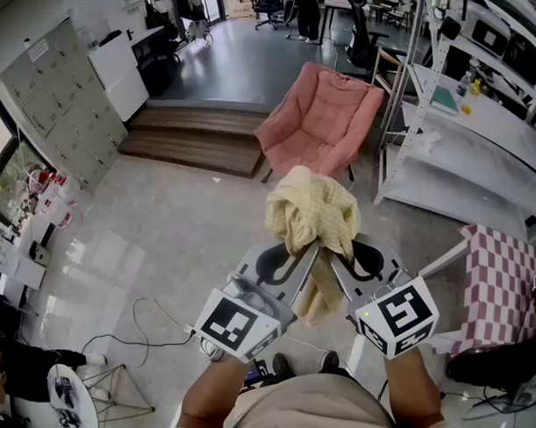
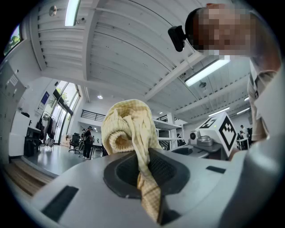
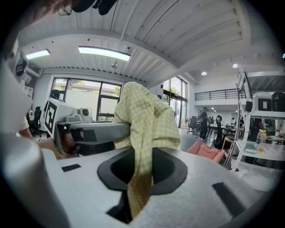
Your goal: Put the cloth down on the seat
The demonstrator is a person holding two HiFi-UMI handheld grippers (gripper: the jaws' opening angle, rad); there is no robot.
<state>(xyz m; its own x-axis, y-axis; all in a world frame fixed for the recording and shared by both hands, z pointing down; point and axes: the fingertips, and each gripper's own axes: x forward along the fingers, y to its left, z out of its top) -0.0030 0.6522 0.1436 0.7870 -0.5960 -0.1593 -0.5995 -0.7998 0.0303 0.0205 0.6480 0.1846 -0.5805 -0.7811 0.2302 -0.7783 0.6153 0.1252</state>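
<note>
My left tongs [image 1: 303,254] and right tongs [image 1: 341,259] are both clenched on the yellow checked cloth [image 1: 310,212], each pinching a fold. The cloth hangs bunched between them in the middle of the head view, in the air above the floor. The pink chair [image 1: 322,128] stands in the upper middle of the frame, well apart from the cloth. I judge this the carrying step. Next I should bring both tongs over the seat, lower the cloth onto it, then release both.

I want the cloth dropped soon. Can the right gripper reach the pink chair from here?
Probably not yet. The right gripper, shut on the cloth, hangs short of the chair; only bare floor lies between.
</note>
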